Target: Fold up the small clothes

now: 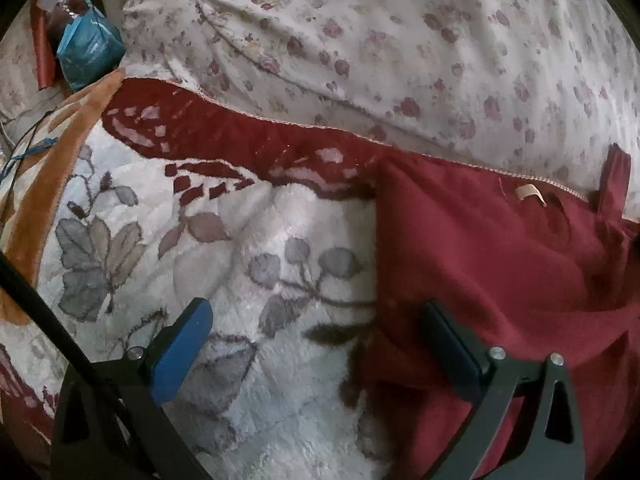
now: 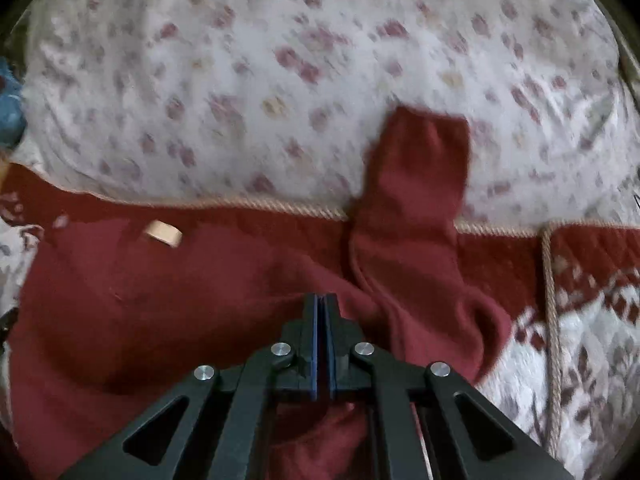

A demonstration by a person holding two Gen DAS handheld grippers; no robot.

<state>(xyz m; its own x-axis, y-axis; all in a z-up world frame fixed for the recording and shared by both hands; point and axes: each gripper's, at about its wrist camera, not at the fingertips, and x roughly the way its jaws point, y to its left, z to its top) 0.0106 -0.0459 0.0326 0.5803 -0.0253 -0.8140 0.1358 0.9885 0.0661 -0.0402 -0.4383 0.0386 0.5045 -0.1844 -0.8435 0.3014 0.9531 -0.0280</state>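
Observation:
A dark red small garment (image 1: 500, 264) lies on a floral blanket (image 1: 240, 280), with a tan neck label (image 1: 530, 194) near its far edge. My left gripper (image 1: 316, 340) is open, its right finger (image 1: 452, 348) over the garment's left edge and its left finger (image 1: 182, 354) over the blanket. In the right wrist view the garment (image 2: 160, 300) fills the lower half, its sleeve (image 2: 416, 200) stretching away onto the sheet. My right gripper (image 2: 320, 308) is shut, its tips on a bunched fold of the garment; whether cloth is pinched is hidden.
A white sheet with red flowers (image 1: 400, 40) covers the far side. A blue plastic bag (image 1: 88, 52) and a red strip (image 1: 42, 52) lie at the far left. A black cable (image 1: 36, 292) crosses the lower left. The blanket's corded edge (image 2: 552, 300) runs at the right.

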